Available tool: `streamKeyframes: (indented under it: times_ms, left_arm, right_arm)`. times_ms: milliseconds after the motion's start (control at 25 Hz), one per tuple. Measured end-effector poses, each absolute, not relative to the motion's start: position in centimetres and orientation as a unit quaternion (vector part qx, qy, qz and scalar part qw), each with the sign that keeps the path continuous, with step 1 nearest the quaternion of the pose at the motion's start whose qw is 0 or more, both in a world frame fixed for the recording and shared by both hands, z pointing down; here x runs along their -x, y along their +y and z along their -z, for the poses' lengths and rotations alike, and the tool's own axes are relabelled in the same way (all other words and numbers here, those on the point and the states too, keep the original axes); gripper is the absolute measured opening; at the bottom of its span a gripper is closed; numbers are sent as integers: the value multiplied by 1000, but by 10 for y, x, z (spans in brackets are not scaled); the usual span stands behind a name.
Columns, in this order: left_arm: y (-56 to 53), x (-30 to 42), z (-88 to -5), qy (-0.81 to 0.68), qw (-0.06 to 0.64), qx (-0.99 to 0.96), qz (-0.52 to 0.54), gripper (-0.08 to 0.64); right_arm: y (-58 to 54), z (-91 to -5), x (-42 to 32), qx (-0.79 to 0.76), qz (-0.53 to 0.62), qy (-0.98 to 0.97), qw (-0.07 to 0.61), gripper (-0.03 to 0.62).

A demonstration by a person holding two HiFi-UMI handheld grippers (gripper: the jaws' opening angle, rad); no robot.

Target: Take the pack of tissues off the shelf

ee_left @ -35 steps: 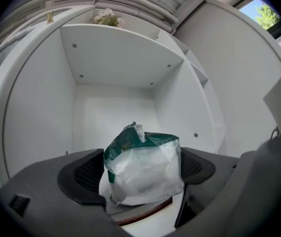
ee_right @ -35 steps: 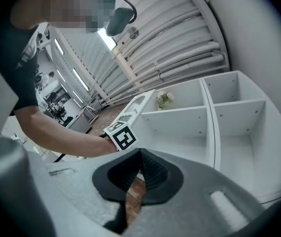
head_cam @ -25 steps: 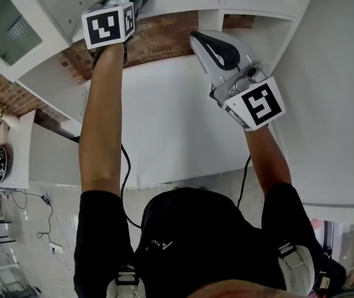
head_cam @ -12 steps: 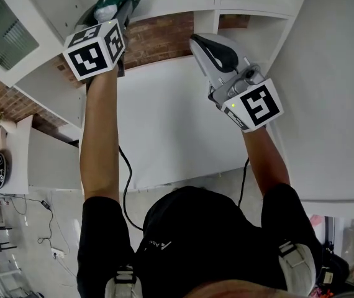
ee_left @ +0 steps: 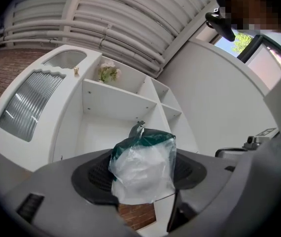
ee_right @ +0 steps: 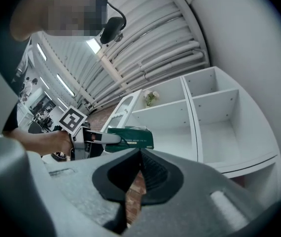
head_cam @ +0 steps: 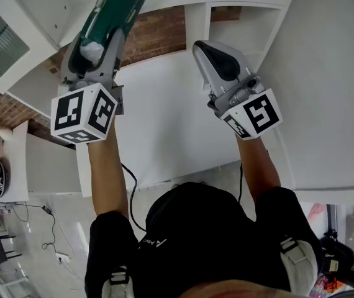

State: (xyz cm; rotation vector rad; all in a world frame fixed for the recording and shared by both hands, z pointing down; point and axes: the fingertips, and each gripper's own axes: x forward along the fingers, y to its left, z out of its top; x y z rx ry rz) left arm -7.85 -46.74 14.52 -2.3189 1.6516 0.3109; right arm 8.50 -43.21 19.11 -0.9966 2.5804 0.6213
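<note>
- Two handheld tools are raised in front of a white open-compartment shelf unit point(head_cam: 197, 23) that stands against a red brick wall point(head_cam: 158, 33).
- Left tool point(head_cam: 96, 53): its jaws stand partly apart and are clamped on a soft pack of tissues in dark green and clear plastic wrap point(ee_left: 143, 164).
- In the left gripper view, the pack's clear, whitish end fills the gap between the two dark ribbed pads, and its green part sticks out beyond them with a small crimped tab at the top.
- In the head view, the pack points up and away from the tool, past its grey jaws, while the marker cube sits at the near end above the person's bare forearm point(head_cam: 105, 172).
- The pack rests on no board of the shelf unit. The right gripper view shows it lying level in the air in front of the unit's left side.
- Right tool point(head_cam: 217, 58): its jaws are drawn together with the tips meeting. Nothing sits between them, and only a sliver of brick shows through the gap lower down.
- The right tool hangs to the right of the left one, well apart from the pack and touching neither shelf nor wall.
- One small pale bunch of flowers point(ee_left: 108, 73) sits in an upper compartment of the shelf unit.
</note>
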Motion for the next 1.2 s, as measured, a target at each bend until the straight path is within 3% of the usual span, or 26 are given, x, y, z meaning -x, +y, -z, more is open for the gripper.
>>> streamKeyframes:
  times_ms: [1200]
  left_arm:
    - [-422, 71, -182, 548, 122, 818, -126, 296]
  right_arm:
    - [-407, -236, -96, 388, -206, 888, 134, 0]
